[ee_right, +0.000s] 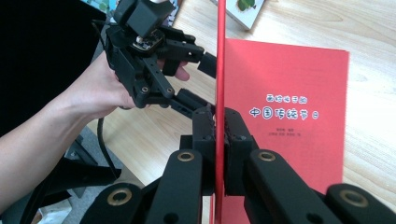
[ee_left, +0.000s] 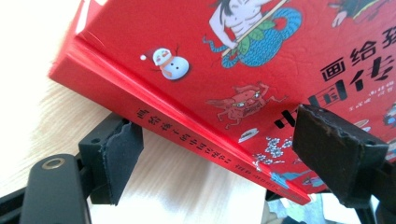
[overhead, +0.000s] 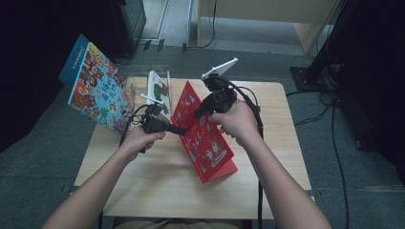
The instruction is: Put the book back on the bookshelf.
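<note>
A red book lies open at the centre of the frame on a wooden table, its front cover lifted on edge while the title page stays flat. The right gripper, seen from its own camera, has its jaws clamped on the raised cover's edge, which runs up between the pads as a thin red line; the grip appears meant to hold the cover up so the book stays open. The left gripper, at centre left of the high view, has its jaws spread wide. In its own view they stand either side of the book's lower edge without pressing it: one pad is below the spine, the other in front of the printed cover. It looks placed to steady or take over the cover.

At upper left a blue picture book leans upright in what seems a clear stand, and a white book with green artwork stands just beside it, close behind the left gripper. Those two crowd the far left corner, leaving little room to swing the cover that way. Cables trail from both grippers across the table's right half.
</note>
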Demonstrator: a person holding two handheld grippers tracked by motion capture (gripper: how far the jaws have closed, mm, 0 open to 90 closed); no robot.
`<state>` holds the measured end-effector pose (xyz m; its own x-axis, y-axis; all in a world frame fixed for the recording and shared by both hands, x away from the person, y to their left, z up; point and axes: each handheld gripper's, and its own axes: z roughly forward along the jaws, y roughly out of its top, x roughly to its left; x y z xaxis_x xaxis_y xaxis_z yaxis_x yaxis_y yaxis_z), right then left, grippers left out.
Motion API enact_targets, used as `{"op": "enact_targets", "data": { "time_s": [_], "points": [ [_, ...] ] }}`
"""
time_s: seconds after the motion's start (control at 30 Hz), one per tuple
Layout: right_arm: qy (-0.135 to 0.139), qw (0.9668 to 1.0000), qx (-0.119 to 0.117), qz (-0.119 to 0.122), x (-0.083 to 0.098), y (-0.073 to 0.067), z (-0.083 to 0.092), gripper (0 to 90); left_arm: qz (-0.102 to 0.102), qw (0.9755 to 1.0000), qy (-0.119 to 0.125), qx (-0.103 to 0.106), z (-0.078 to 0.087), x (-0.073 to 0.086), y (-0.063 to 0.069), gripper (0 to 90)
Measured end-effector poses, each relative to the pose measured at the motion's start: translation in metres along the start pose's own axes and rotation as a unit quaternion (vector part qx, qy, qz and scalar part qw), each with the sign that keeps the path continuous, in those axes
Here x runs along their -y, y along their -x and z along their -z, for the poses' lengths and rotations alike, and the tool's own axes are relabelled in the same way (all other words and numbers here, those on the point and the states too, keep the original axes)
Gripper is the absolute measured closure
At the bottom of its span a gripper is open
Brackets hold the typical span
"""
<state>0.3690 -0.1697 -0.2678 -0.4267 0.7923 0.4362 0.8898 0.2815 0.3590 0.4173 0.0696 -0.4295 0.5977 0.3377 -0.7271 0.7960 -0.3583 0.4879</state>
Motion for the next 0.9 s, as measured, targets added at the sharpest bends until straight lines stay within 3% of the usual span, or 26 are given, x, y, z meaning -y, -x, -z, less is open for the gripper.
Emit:
{"op": "enact_targets", "data": {
  "time_s": [0.2, 0.33, 0.67, 0.9],
  "points": [
    [-0.001, 0.9999, -0.007, 0.007, 0.001, -0.001, 0.001, 87.0, -0.004, 1.0000, -0.006, -0.005, 0.003, 0.000, 0.003, 16.1],
    [0.006, 0.9998, -0.015, 0.013, 0.004, -0.002, 0.003, 86.9, -0.022, 0.9997, 0.006, -0.009, 0.007, 0.000, 0.006, 16.4],
    [0.024, 0.9989, -0.034, 0.022, 0.009, 0.002, 0.009, 86.9, -0.046, 0.9981, 0.001, -0.040, 0.013, -0.005, 0.018, 18.9],
    [0.033, 0.9980, -0.045, 0.029, 0.013, 0.007, 0.010, 86.8, -0.047, 0.9976, 0.013, -0.048, 0.017, -0.004, 0.021, 28.6]
  ]
}}
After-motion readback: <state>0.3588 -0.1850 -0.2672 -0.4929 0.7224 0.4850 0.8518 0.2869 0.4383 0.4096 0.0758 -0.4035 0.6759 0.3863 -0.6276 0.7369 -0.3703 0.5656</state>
